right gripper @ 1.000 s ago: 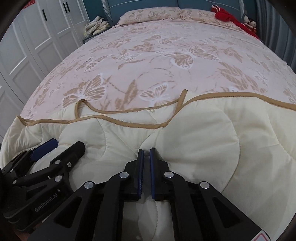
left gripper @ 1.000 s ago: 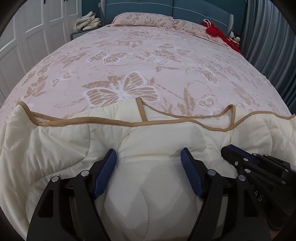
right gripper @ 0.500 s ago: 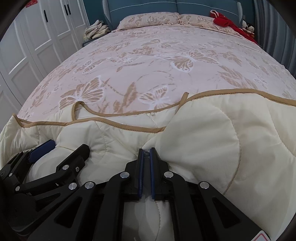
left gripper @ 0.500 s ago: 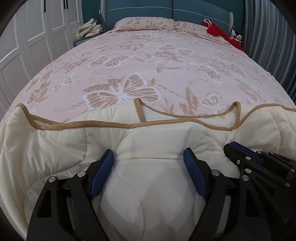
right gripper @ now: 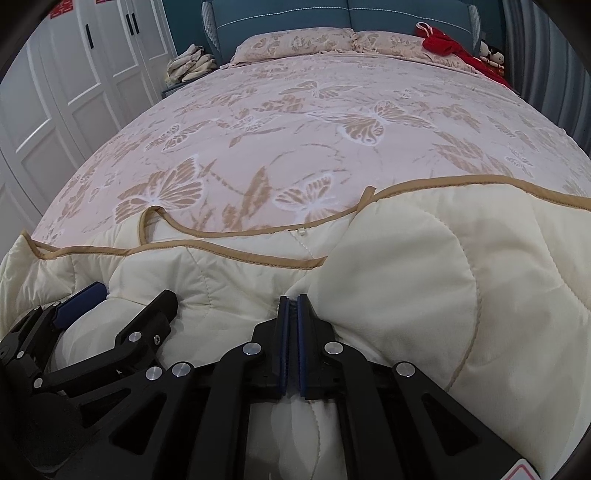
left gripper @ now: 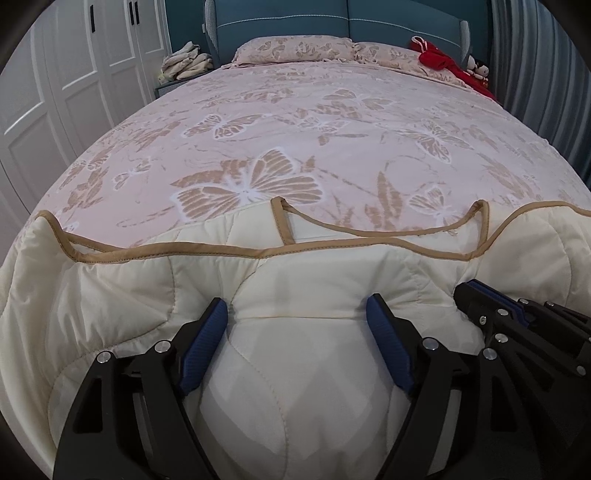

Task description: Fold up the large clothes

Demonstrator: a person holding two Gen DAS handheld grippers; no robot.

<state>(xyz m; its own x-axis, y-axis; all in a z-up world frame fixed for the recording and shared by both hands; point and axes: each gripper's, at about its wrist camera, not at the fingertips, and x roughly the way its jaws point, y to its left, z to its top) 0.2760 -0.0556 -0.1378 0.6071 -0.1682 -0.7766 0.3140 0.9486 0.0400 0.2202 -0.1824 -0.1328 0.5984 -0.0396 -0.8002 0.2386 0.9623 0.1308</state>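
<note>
Cream quilted garment (left gripper: pixel 122 295), trimmed in tan binding (left gripper: pixel 177 254), lies bunched across the foot of the bed (left gripper: pixel 332 122), its long axis running side to side along that end, with the butterfly bedspread bare beyond it up to the pillows (left gripper: pixel 295 50). Both tools sit at the bed's foot, pointing toward the headboard (left gripper: pixel 332 18). Right gripper (right gripper: pixel 291 306) has its blue pads pressed together on a fold of the padding, pinching it firmly. Left gripper (left gripper: pixel 295 314), just beside it, is spread wide, a puffy bulge of fabric rising between its fingers (left gripper: pixel 207 332) without being clamped. So the cloth lies under and directly ahead of both, and the left one looks the freer to take the next hold; my guess is it needs to close on that bulge or reach for the bound edge nearer the bed's middle. No containers are in sight; a red item (left gripper: pixel 443 61) lies by the pillows and pale folded cloth (left gripper: pixel 184 64) is stacked beside the headboard.
</note>
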